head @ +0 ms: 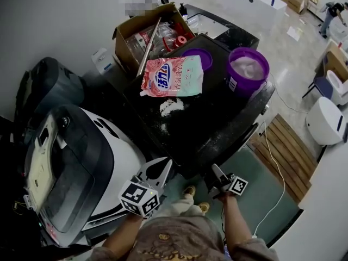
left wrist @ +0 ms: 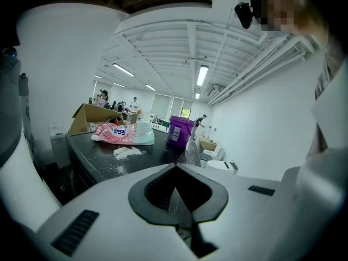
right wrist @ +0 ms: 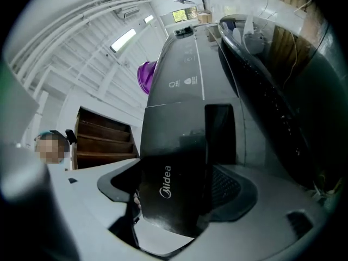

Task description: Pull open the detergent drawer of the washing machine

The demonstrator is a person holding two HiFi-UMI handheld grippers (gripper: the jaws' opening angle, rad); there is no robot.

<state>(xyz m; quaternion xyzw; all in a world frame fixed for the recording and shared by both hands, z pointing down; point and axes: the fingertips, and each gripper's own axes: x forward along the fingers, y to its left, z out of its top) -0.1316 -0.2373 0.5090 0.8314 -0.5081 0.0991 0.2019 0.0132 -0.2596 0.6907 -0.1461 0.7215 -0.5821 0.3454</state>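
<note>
The black washing machine stands in front of me, its top dusted with spilled powder. In the right gripper view its dark detergent drawer, printed with a brand name, lies between the wide-standing jaws of my right gripper. No pad is seen pressing on it. From the head view the right gripper sits at the machine's near front corner and the drawer is hidden. My left gripper hovers left of that corner. Its jaws meet at the tips with nothing held.
On the machine top lie a pink detergent bag, a purple cup, a purple lid and a cardboard box. A white machine with a dark lid stands close on the left. A wooden pallet is to the right.
</note>
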